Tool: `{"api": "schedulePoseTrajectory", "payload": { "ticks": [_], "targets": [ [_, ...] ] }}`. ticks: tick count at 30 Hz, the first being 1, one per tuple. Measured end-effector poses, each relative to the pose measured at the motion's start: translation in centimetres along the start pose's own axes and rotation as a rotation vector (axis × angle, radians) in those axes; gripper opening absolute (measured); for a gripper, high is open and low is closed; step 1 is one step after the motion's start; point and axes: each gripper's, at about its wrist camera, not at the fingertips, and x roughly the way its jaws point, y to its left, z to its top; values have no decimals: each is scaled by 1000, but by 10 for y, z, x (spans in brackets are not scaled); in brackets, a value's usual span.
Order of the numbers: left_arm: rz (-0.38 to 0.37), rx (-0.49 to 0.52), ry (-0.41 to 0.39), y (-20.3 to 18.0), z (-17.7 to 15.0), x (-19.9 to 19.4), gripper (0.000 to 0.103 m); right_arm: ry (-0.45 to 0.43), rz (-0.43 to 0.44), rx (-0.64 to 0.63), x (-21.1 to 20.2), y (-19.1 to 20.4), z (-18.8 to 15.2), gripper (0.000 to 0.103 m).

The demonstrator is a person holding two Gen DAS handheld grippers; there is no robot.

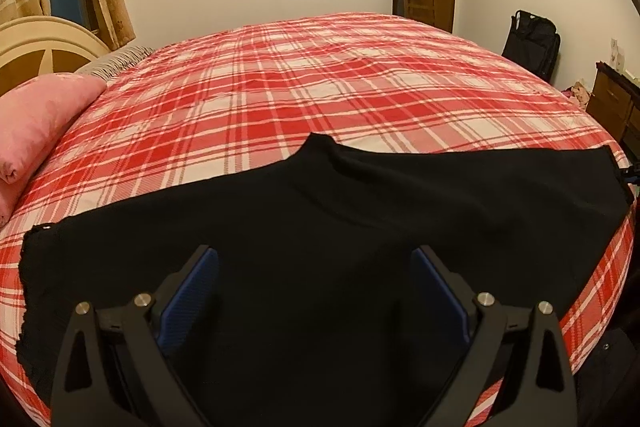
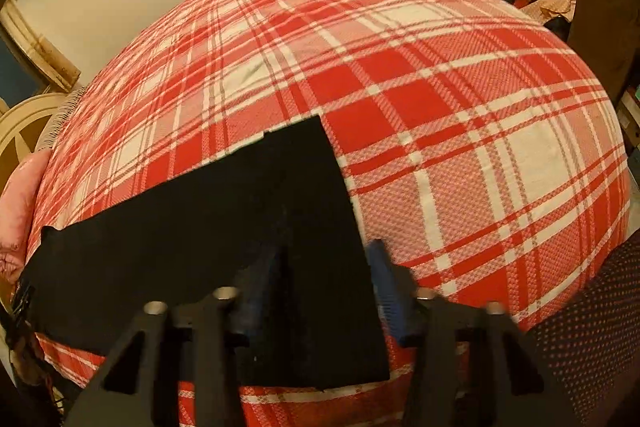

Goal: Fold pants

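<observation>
Between the spread blue pads of the left gripper (image 1: pixel 316 291), black pants (image 1: pixel 320 227) lie flat on the plaid bedspread (image 1: pixel 320 87). Jaws parted, the right gripper (image 2: pixel 324 283) straddles the pants' edge. A pink pillow (image 1: pixel 36 119) sits at nine o'clock.

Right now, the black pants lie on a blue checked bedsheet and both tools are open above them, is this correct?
Not quite: the checked bedsheet is red and white, not blue, as both wrist views show. The black pants lie on it, and the left tool and right tool are open above them.
</observation>
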Motion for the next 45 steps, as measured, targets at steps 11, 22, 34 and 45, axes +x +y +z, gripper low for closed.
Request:
{"api": "schedulePoseTrajectory", "payload": {
  "ticks": [11, 22, 34, 45],
  "targets": [
    [-205, 47, -44, -37, 7, -25, 99, -139, 58, -203, -58, 102, -15, 11],
    [-524, 3, 42, -100, 16, -4, 96, -111, 82, -513, -18, 264, -67, 11],
    [-781, 9, 193, -190, 26, 32, 75, -66, 247, -450, -19, 208, -85, 59],
    [-850, -44, 247, -223, 38, 45, 72, -214, 434, -417, -55, 184, -92, 61]
  ]
}}
